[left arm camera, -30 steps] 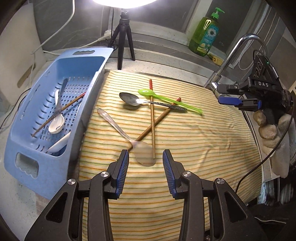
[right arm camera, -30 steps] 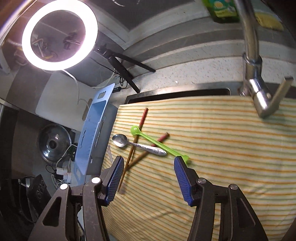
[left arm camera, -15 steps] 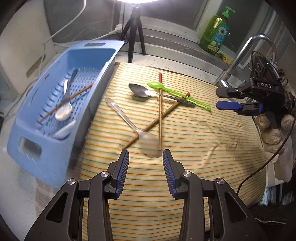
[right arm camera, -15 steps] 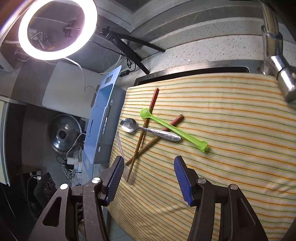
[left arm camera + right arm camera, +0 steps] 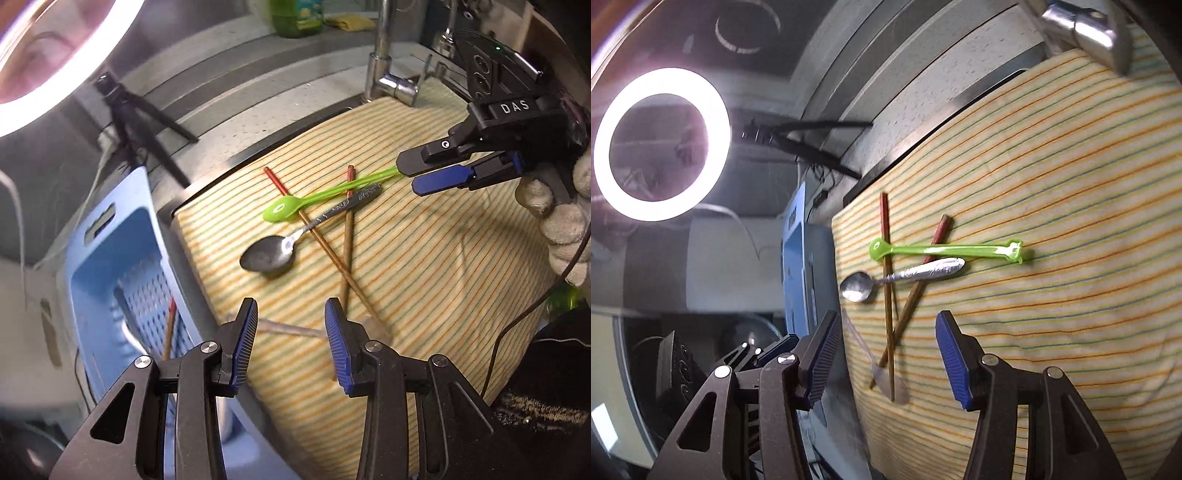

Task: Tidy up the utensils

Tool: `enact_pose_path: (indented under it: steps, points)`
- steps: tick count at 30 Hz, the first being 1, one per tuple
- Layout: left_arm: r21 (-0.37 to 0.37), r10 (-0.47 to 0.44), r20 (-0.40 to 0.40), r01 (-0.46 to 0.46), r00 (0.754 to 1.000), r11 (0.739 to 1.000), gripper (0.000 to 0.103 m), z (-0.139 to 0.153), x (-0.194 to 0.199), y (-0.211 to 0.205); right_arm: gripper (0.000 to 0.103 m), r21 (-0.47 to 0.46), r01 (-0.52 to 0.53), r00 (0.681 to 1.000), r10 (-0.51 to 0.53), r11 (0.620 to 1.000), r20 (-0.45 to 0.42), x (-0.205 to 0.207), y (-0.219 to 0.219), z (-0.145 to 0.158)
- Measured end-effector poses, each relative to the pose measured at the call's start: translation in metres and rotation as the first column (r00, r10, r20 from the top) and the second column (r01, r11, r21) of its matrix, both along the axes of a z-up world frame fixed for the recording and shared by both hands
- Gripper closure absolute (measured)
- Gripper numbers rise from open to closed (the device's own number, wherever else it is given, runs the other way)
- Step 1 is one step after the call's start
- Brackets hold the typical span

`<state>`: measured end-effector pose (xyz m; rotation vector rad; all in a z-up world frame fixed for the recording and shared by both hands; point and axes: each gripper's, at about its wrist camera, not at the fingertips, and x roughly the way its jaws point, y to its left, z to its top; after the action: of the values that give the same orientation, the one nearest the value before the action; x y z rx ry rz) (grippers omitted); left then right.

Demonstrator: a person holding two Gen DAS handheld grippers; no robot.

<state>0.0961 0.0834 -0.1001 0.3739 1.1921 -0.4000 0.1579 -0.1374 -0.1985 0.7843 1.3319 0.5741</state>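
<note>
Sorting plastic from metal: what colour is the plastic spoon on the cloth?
Bright green spoon; clearest in the right wrist view.

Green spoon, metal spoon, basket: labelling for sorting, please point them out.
Green spoon [image 5: 945, 250]: right wrist view, mid-handle.
Metal spoon [image 5: 269, 253]: left wrist view, bowl.
Basket [image 5: 110, 236]: left wrist view, end wall.

Glowing ring light [image 5: 661, 144] on black tripod [image 5: 144, 122], speckled counter [image 5: 258, 107], perhaps grey wall behind.
</note>
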Motion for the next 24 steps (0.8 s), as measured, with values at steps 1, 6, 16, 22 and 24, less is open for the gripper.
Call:
enact_pose_path:
  steps: [1, 6, 16, 22, 24]
  points:
    - [-0.002, -0.023, -0.013, 0.023, 1.000, 1.000, 0.067, -0.002, 0.006, 0.001, 0.055, 0.000, 0.029, 1.000, -0.029, 1.000, -0.004, -0.002, -0.001, -0.001]
    - [0.015, -0.141, -0.070, 0.142, 0.988, 0.990, 0.067, -0.019, 0.030, 0.003, 0.061, -0.018, 0.151, 0.988, -0.152, 0.988, -0.036, -0.009, 0.003, -0.015]
    - [0.051, -0.283, -0.163, 0.295, 0.945, 0.954, 0.065, -0.049, 0.056, -0.012, 0.064, -0.061, 0.313, 0.946, -0.317, 0.948, -0.071, -0.005, 0.000, -0.039]
    - [0.099, -0.317, -0.167, 0.336, 0.934, 0.937, 0.062, -0.061, 0.067, -0.022, 0.065, -0.058, 0.327, 0.940, -0.331, 0.943, -0.080, 0.000, 0.001, -0.041]
    - [0.097, -0.316, -0.170, 0.335, 0.933, 0.937, 0.062, -0.062, 0.071, -0.023, 0.065, -0.056, 0.327, 0.940, -0.331, 0.943, -0.083, 0.001, 0.002, -0.041]
